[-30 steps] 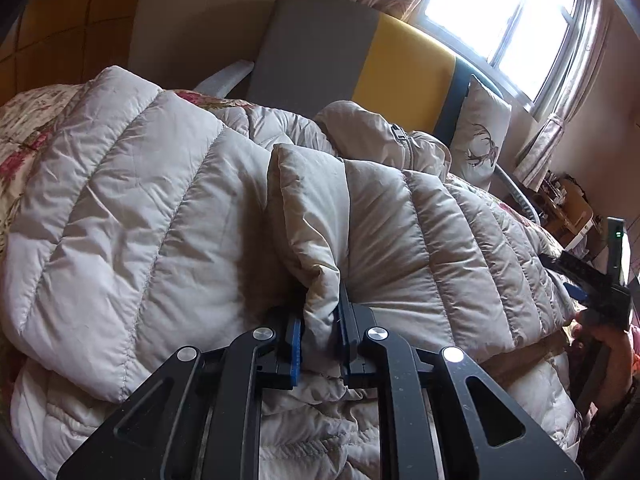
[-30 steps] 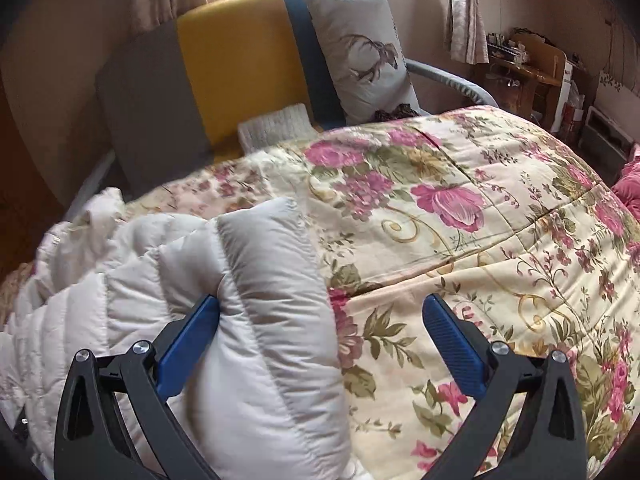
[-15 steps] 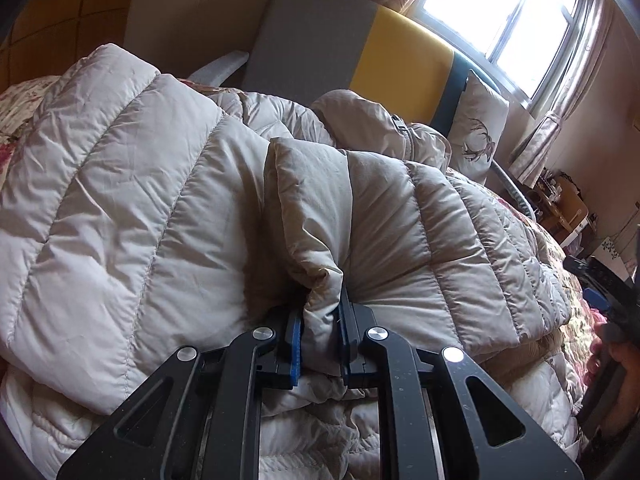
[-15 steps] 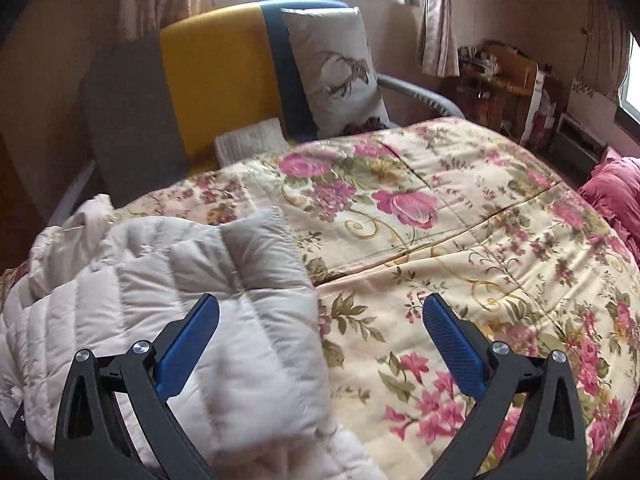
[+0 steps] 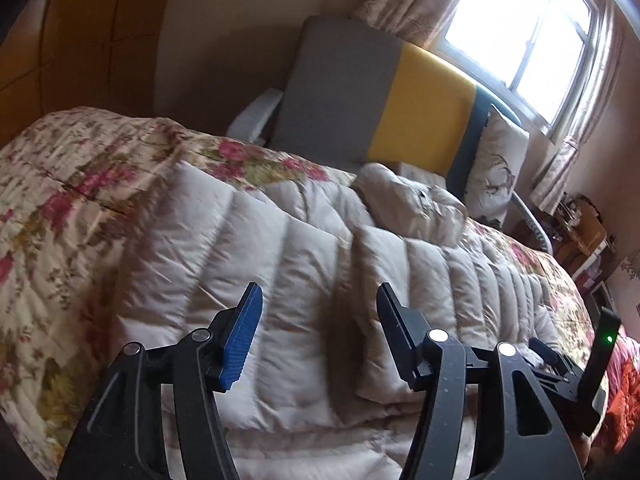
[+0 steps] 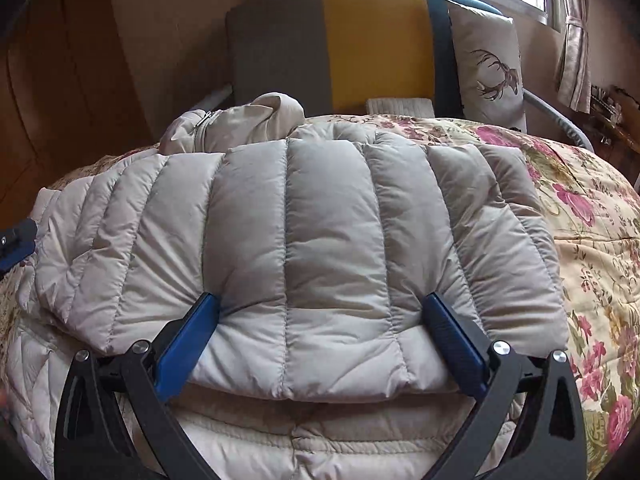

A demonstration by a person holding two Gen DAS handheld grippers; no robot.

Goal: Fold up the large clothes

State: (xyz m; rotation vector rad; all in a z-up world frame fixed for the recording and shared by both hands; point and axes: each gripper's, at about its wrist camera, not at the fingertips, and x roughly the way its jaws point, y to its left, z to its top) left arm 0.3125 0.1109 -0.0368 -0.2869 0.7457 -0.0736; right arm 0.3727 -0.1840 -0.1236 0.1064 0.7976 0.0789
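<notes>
A beige quilted down jacket point(image 5: 280, 264) lies folded over itself on the bed, its collar and zip bunched at the far end point(image 6: 240, 120). My left gripper point(image 5: 320, 300) hovers just above the jacket's near side. Its jaws are opening, and nothing is gripped between the blue pads point(image 5: 240, 332). My right gripper point(image 6: 320, 304) stands wide open at the near edge of the jacket's folded-over layer point(image 6: 328, 240). That puffy layer bulges between the two fingers, which rest against it on either side.
A floral bedspread point(image 6: 592, 240) covers the bed around the jacket. Behind the bed stand a grey and yellow armchair point(image 6: 328, 48) with a deer cushion point(image 6: 488, 68), a window point(image 5: 520, 28) and wooden panelling point(image 5: 72, 48). Cluttered shelves point(image 5: 580, 232) are at the right.
The left gripper has let go of the jacket fold, opened and lifted back. The right gripper has swung left from over the bedspread to straddle the jacket's folded layer.
</notes>
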